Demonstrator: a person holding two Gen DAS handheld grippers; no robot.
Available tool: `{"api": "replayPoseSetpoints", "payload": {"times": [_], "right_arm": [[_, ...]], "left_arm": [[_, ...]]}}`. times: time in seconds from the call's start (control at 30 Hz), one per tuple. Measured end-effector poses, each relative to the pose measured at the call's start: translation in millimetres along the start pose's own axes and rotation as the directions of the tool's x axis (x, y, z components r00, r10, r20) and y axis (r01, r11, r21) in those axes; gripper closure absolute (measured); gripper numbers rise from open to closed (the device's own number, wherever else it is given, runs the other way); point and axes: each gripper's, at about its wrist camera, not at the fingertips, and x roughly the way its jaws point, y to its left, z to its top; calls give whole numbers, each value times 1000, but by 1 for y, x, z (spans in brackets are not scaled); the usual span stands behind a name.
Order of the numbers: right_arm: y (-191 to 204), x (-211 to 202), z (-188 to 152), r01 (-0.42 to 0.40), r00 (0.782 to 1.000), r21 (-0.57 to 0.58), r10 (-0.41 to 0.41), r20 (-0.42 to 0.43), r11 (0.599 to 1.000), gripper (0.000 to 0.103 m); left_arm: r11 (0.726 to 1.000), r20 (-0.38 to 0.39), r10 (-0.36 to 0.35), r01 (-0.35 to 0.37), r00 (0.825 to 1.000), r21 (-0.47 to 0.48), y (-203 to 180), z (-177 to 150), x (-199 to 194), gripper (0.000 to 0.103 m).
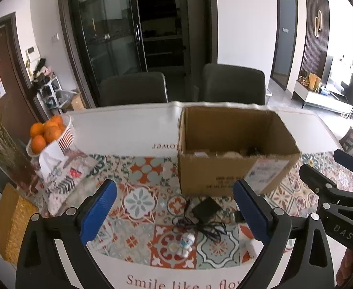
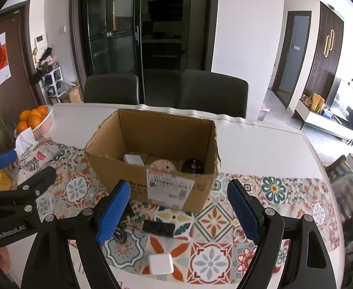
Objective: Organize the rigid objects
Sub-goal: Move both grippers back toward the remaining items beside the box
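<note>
On the tiled mat (image 2: pixel 279 192) sits my brown box (image 2: pixel 157 168), open on top, its long side running left to right. Inside it lie a white block (image 2: pixel 133 160), a round tan disc (image 2: pixel 163 166) and a black round thing (image 2: pixel 192 166). Just in front of the box, a black remote (image 2: pixel 158 227) lies flat, long way across. Near it are a black plug (image 1: pixel 206 209) with its tangled cord, a small toy figure (image 1: pixel 186 244) and a white charger (image 2: pixel 160 263). My left tongs (image 1: pixel 175 213) and right tongs (image 2: pixel 178 213) both gape wide, holding nothing.
</note>
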Motion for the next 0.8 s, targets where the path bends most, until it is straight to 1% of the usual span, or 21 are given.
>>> {"api": "replayPoseSetpoints", "payload": {"times": [0.2,0.4,0.67,0.8], "right_arm": [[7,6,-30,3,1000,-22,-3,-3,1000,20],[11,12,-52,-26,1000,-32,25,-19,999,20],[13,32,-81,-63,994,-20,61,-95,998,20],[15,44,-94,-65,989,-27,61,-138,997,20]], "left_arm": [[1000,-56,-20,20,998,-10,-2,-29,14,4],[1000,-108,-26,24,994,-20,-3,-52,26,4],[1000,-150,-12,12,989,-6,-5,-77,38,5],[1000,-180,-12,12,984,-3,-5,-88,48,5]]}}
